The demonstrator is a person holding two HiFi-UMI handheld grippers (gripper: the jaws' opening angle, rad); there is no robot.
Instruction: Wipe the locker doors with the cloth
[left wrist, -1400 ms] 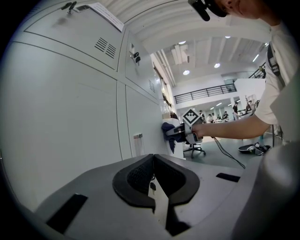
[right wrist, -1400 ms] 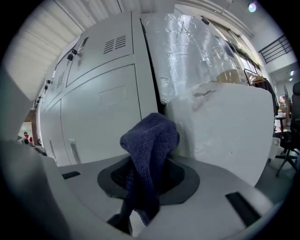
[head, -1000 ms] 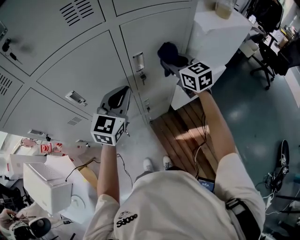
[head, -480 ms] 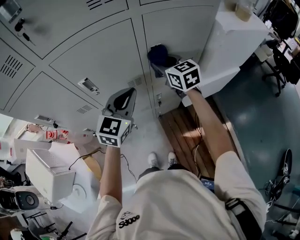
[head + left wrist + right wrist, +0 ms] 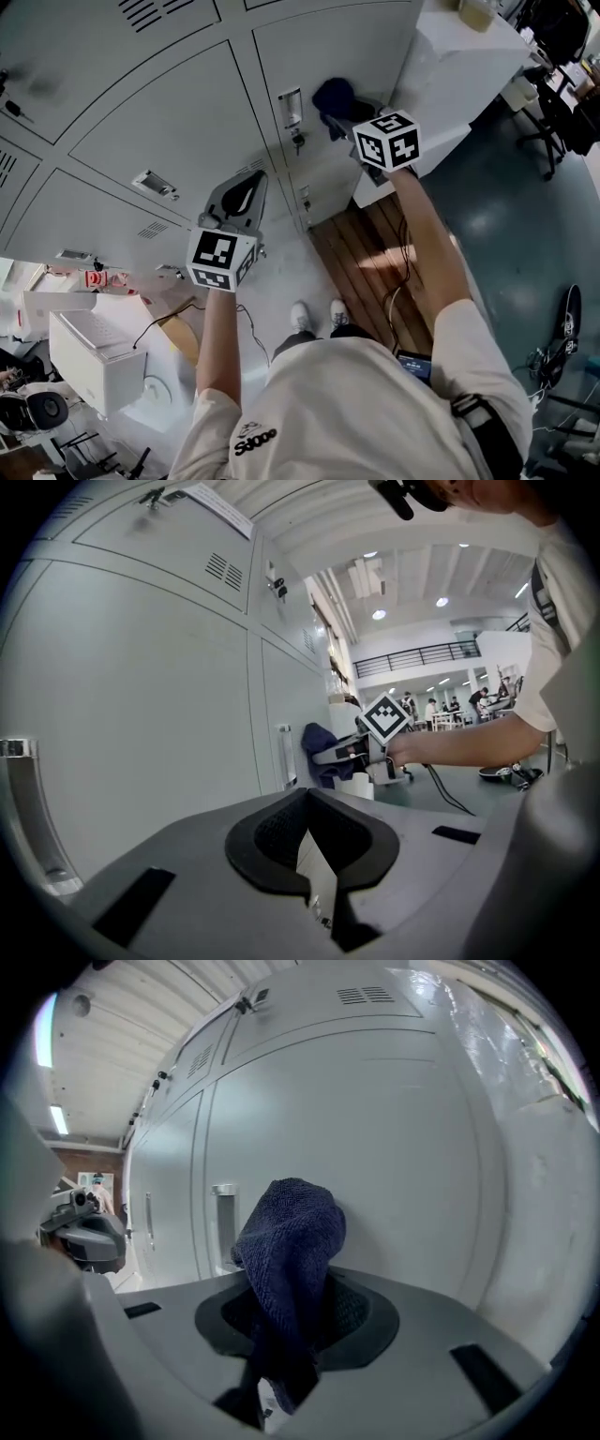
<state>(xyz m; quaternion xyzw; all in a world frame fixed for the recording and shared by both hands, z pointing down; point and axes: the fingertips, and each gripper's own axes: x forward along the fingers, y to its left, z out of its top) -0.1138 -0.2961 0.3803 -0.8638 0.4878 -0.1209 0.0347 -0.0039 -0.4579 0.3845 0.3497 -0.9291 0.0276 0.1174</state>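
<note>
At my left, my left gripper (image 5: 250, 181) (image 5: 308, 799) hovers near the grey locker doors (image 5: 169, 131) with its jaws pressed together on nothing, arm bent at the elbow. Only its own view shows my right gripper (image 5: 330, 756) side-on. Print on my shirt (image 5: 255, 438), seen in the head view alone, is too blurred to read. Further right, my straighter right arm holds the right gripper's (image 5: 343, 119) (image 5: 286, 1321) jaws pinching the dark blue cloth (image 5: 334, 96) (image 5: 292, 1232) (image 5: 319, 747), bunched up against a door beside a metal latch (image 5: 292, 107) (image 5: 223, 1227).

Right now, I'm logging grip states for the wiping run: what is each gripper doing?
Left gripper: shut, nothing between its jaws.
Right gripper: shut on the dark blue cloth.
</note>
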